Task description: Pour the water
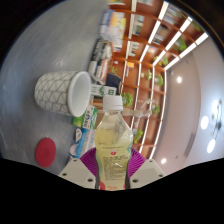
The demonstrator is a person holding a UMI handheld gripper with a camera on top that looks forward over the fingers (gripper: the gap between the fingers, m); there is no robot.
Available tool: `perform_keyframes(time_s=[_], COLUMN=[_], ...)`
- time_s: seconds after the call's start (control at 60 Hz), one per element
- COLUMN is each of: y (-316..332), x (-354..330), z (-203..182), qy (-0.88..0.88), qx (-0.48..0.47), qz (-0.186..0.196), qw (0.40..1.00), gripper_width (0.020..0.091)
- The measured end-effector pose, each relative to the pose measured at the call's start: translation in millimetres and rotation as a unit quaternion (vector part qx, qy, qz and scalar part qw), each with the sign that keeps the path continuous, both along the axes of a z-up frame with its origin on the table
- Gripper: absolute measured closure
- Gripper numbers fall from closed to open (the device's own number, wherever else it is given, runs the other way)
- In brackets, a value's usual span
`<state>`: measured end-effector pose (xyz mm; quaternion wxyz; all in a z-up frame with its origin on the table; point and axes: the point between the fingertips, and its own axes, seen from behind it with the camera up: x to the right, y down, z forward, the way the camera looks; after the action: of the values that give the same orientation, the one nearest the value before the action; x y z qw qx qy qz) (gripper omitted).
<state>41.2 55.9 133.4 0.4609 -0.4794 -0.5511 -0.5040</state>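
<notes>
Red lid (44,151) on surface (30,60) left of mug (62,92). Bottle (113,145), cap on, right of mug, clenched in tool (113,162). Risk: capped, nothing pours; tilted view suggests overshooting the mug.

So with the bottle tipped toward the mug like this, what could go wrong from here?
The bottle, held between the pink pads of the gripper, has its white cap on, so nothing would pour. Its mouth sits beside the mug, not over the opening, so water might miss. The smooth bottle could also slip.
</notes>
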Motion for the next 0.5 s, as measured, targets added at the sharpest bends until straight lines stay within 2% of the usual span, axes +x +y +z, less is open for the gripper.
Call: perform_keyframes(time_s=[0.133, 0.167, 0.3, 0.383, 0.5], y=[-8, -9, -9, -7, 4], x=[13, 19, 17, 22, 24], z=[-8, -1, 5, 2, -15], qy=[0.289, 0.36, 0.604, 0.687, 0.744], qx=[-0.058, -0.075, -0.1, -0.115, -0.128], qz=[-0.035, -0.024, -0.016, -0.003, -0.007], qw=[0.955, 0.93, 0.791, 0.717, 0.656], gripper_width=[0.0766, 0.0745, 0.0746, 0.0746, 0.0746])
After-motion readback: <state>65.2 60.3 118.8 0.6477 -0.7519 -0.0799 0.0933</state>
